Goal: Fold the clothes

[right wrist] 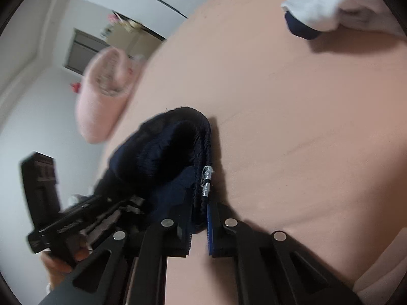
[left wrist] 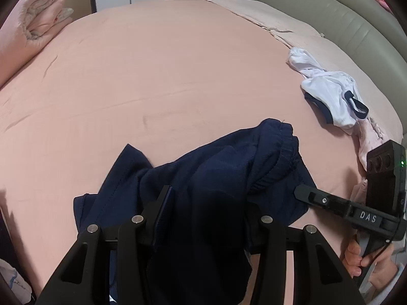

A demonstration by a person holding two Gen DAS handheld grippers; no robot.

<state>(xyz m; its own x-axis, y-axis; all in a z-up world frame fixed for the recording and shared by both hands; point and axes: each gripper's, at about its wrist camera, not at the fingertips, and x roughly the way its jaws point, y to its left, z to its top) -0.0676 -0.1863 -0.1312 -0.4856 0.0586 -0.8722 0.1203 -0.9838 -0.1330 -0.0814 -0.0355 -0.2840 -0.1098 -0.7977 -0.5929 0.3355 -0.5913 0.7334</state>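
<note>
Navy blue shorts (left wrist: 216,178) lie bunched on the pink bed sheet (left wrist: 152,76), elastic waistband toward the right. My left gripper (left wrist: 203,203) has its jaws wide apart; the cloth drapes over and between them, hiding the right fingertip. My right gripper (left wrist: 305,194) reaches in from the right and pinches the waistband. In the right wrist view, my right gripper (right wrist: 199,218) is shut on the gathered waistband of the shorts (right wrist: 165,152), with a drawstring tip (right wrist: 206,178) beside it. The left gripper (right wrist: 84,218) shows blurred at lower left.
A crumpled white garment with navy trim (left wrist: 330,89) lies at the right of the bed, also in the right wrist view (right wrist: 325,2). A rolled pink quilt (left wrist: 33,20) sits at the far left. A grey padded headboard (left wrist: 330,12) borders the far right.
</note>
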